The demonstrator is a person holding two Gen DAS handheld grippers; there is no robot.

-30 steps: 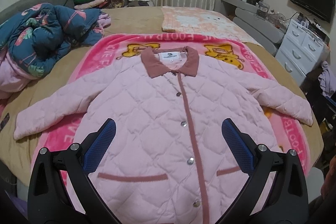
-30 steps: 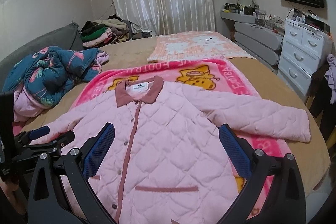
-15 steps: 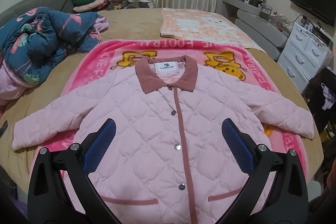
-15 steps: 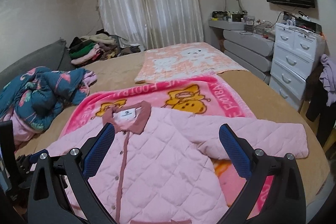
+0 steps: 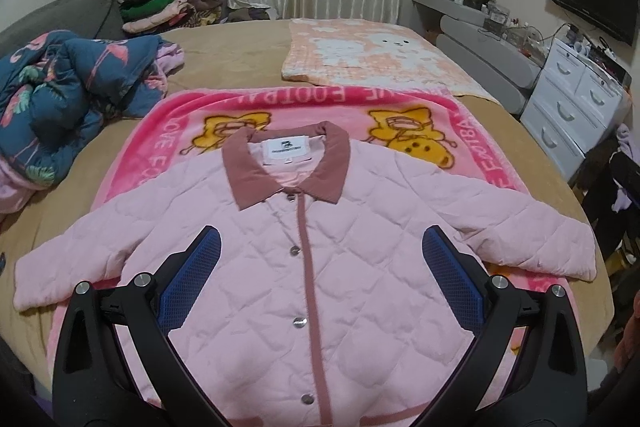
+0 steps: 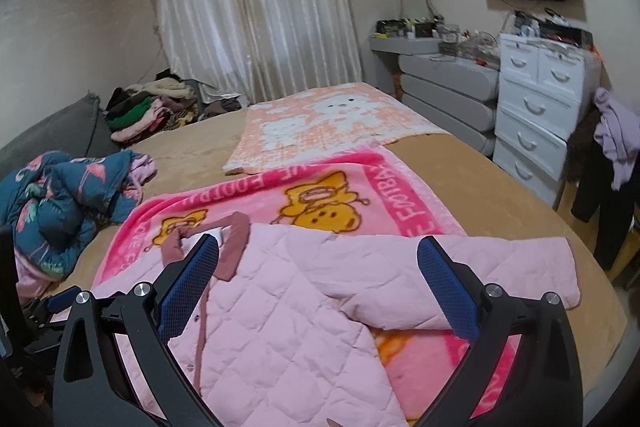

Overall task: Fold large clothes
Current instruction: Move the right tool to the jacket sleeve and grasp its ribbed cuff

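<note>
Jacket [image 5: 320, 267] lies flat on the bed [image 5: 240, 59], collar toward the far edge; its right sleeve [image 6: 460, 267] stretches sideways under the wide-open right hand-held gripper [image 6: 318, 287], the nearer one; left hand-held gripper [image 5: 320, 279] gapes wide too.

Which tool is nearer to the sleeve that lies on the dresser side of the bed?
Right. The right tool hovers just before that sleeve; the left tool hangs over the jacket's button line.

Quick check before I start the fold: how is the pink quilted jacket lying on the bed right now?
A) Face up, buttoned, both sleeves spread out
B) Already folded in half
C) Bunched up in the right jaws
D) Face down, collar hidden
A: the pink quilted jacket lies flat with its collar and snapped front placket up, and both sleeves out to the sides on the pink blanket.
</note>
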